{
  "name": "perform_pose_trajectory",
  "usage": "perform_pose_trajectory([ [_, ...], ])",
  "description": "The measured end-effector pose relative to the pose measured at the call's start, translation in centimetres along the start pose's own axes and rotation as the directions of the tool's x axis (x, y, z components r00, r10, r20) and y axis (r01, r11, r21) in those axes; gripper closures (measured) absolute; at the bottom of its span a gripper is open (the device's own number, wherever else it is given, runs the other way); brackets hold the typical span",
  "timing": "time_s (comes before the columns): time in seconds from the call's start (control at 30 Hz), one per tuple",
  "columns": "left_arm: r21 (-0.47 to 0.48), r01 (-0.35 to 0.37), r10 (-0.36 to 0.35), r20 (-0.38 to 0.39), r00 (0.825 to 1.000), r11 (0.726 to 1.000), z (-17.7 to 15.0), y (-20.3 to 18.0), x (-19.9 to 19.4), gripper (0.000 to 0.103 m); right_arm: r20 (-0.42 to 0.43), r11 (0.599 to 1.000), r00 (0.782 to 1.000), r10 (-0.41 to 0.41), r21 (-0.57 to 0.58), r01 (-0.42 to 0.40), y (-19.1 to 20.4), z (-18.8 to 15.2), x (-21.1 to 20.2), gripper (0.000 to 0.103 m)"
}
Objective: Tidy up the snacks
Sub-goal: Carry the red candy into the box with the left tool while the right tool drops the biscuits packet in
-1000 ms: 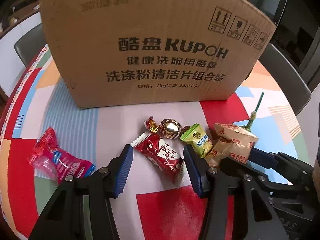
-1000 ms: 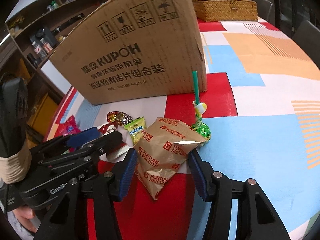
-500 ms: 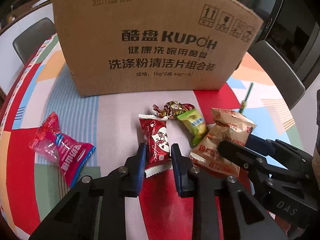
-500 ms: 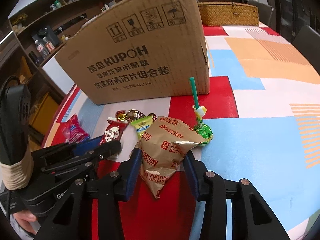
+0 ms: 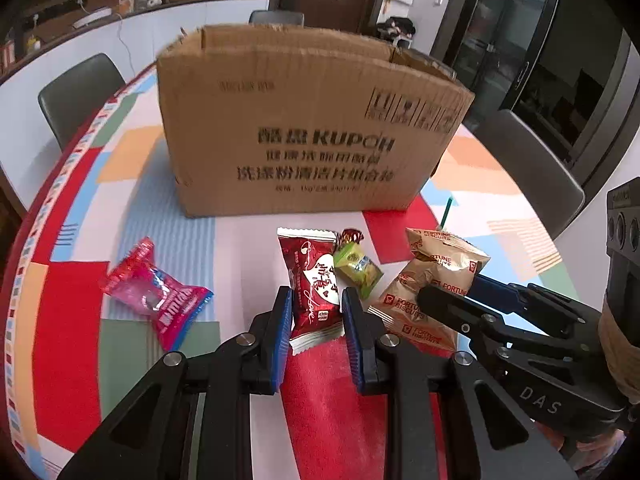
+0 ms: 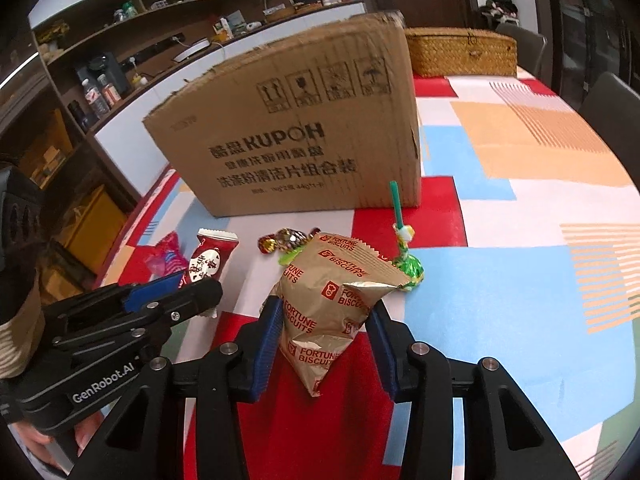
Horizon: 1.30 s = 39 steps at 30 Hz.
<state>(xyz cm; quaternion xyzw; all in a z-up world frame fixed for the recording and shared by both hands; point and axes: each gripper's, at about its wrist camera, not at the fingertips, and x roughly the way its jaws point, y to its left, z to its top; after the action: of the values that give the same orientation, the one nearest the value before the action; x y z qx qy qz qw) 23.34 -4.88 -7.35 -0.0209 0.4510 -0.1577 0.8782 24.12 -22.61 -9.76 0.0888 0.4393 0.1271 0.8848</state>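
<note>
My left gripper (image 5: 316, 312) is shut on a dark red candy packet (image 5: 312, 280), held lifted above the table. In the right wrist view my right gripper (image 6: 324, 332) is shut on a gold Fortune Biscuits bag (image 6: 332, 300), also raised off the cloth. That bag (image 5: 436, 276) appears at the right of the left wrist view, with the right gripper's black fingers (image 5: 460, 304) on it. A tall open cardboard box (image 5: 312, 128) stands behind the snacks. On the table lie a green packet (image 5: 356, 268), a gold foil candy (image 6: 286, 238), a green lollipop (image 6: 406, 260) and a pink packet (image 5: 160, 296).
The round table wears a cloth of red, blue and orange patches (image 6: 520, 240). A woven basket (image 6: 460, 54) sits at its far side. Grey chairs (image 5: 76, 92) ring the table. A hand (image 6: 52, 440) holds the left gripper at the lower left.
Both grippers closed on their packets, the left on the red candy packet and the right on the biscuit bag, and both rose with them. The box's open top now shows.
</note>
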Motion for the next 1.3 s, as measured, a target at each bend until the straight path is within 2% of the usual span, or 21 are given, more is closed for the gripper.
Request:
perform_pose_trajectory([
  [0.37, 0.045, -0.027, 0.021, 0.139, 0.990, 0.999, 2.3, -1.4, -3.8, 0.077, 0.111, 0.998, 0.994, -0.012, -0.052, 0.018, 1.7, 2.0, -3.9, 0.059],
  [0.87, 0.071, -0.055, 0.032, 0.294, 0.955, 0.996, 7.7, -1.5, -8.1, 0.077, 0.278, 0.992, 0.961, 0.002, -0.119, 0.032, 4.2, 7.2, -8.1, 0.059],
  [1.1, 0.075, -0.075, 0.046, 0.330, 0.943, 0.994, 10.1, -0.8, -8.8, 0.077, 0.327, 0.986, 0.945, 0.003, -0.156, 0.051, 5.3, 10.0, -8.8, 0.059],
  [1.3, 0.064, -0.059, 0.036, 0.318, 0.947, 0.996, 12.8, -0.1, -8.1, 0.077, 0.349, 0.983, 0.937, 0.008, -0.175, 0.057, 5.9, 12.8, -8.6, 0.059],
])
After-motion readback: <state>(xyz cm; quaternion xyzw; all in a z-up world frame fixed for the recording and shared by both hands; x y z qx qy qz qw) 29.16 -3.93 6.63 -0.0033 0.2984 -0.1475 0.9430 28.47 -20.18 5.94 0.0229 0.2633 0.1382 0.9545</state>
